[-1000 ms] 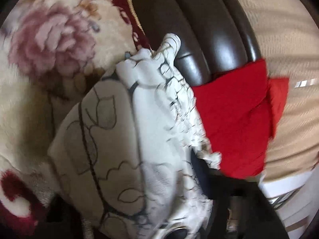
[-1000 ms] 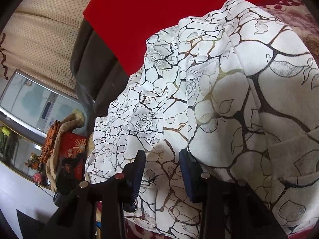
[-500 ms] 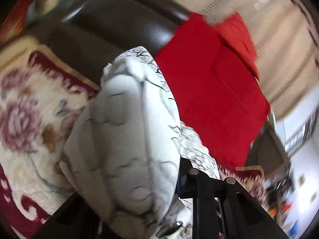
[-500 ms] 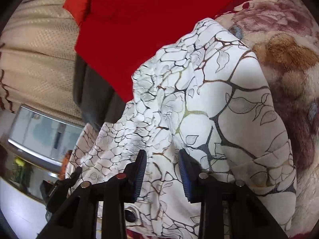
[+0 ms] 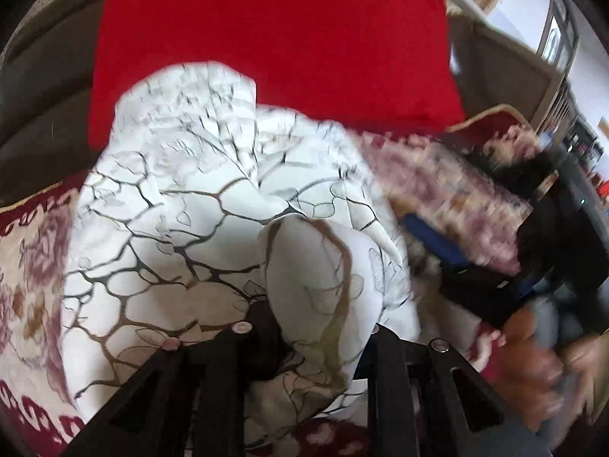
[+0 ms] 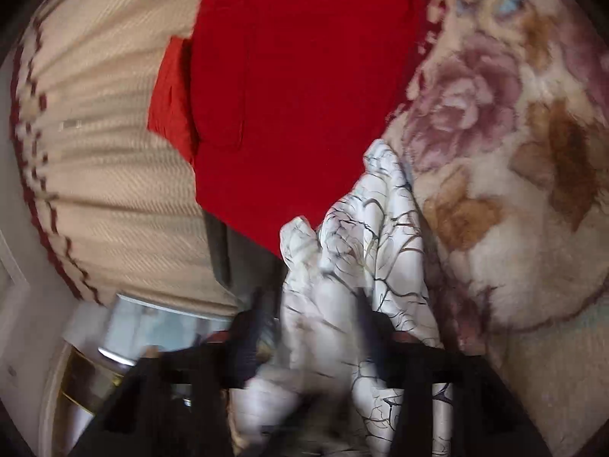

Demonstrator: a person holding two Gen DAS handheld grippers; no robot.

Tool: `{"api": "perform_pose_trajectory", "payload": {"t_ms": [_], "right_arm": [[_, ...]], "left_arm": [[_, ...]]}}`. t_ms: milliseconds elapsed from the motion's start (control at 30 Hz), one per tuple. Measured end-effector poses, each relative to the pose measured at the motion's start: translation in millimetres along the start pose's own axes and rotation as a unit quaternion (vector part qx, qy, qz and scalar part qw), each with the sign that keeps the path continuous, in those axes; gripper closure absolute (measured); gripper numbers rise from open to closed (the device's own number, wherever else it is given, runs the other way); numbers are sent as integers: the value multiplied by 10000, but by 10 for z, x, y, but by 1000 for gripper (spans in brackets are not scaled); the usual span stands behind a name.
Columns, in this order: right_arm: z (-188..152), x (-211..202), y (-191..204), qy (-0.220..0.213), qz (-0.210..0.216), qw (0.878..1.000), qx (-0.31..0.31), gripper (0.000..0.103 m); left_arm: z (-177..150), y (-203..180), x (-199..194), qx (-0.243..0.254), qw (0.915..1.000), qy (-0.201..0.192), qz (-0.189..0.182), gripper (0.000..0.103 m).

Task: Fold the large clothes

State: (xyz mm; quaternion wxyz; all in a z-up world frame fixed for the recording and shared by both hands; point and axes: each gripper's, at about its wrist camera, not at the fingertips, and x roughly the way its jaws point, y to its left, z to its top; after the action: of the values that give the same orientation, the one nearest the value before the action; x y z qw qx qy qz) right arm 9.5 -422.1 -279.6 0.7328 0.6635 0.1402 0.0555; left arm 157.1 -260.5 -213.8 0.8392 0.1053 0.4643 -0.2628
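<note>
The white garment w/ a dark branch-and-leaf print [image 5: 213, 228] lies bunched on the plush cream blanket w/ pink roses and a dark red border [image 5: 34, 266], which covers a dark brown leather sofa [image 5: 42, 87]. Behind it a flat red cloth [image 5: 274, 45] hangs over the sofa back.

Left wrist view: the left gripper [image 5: 312, 327] has a thick fold of the white garment between its black fingers. The fold bulges up and hides the fingertips, so contact itself isn't visible, but the jaws stand narrow and the cloth is pinched there; they have just eased open a little. Far right of this view is heavily smeared: a blue pad and black frame that look like the other gripper, plus a blurred part of the person, low right; no detail readable.

Right wrist view: the right gripper [image 6: 308, 327] is motion-blurred, both fingers just dark streaks. Its jaws have just been opening and stand fairly wide, w/ a ridge of the white garment [image 6: 361, 251] between them. Can't tell whether the pads touch the fabric; it doesn't look clamped. The garment's lower part is cut off by the frame edge and blurs into grey. Left of it: beige pleated curtain w/ a dark red zigzag trim [image 6: 106, 160], and an indistinct pale window or glass surface bottom left. The rose blanket fills the right side, soft-focus.
</note>
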Motion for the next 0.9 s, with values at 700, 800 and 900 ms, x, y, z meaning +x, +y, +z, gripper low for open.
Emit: {"api": "perform_pose_trajectory", "payload": {"t_ms": [700, 800, 900], "right_arm": [[173, 1183, 699, 1281, -1239, 9790, -992, 9], [3, 1582, 704, 1847, -1396, 9679, -977, 9], [-185, 1872, 904, 2198, -1045, 9628, -1172, 9]], "left_arm": [[-75, 1896, -332, -2141, 9592, -453, -1790, 23], [-150, 1786, -83, -2097, 9501, -222, -2296, 23], [-176, 1654, -100, -1721, 9583, -349, -2256, 23]]}}
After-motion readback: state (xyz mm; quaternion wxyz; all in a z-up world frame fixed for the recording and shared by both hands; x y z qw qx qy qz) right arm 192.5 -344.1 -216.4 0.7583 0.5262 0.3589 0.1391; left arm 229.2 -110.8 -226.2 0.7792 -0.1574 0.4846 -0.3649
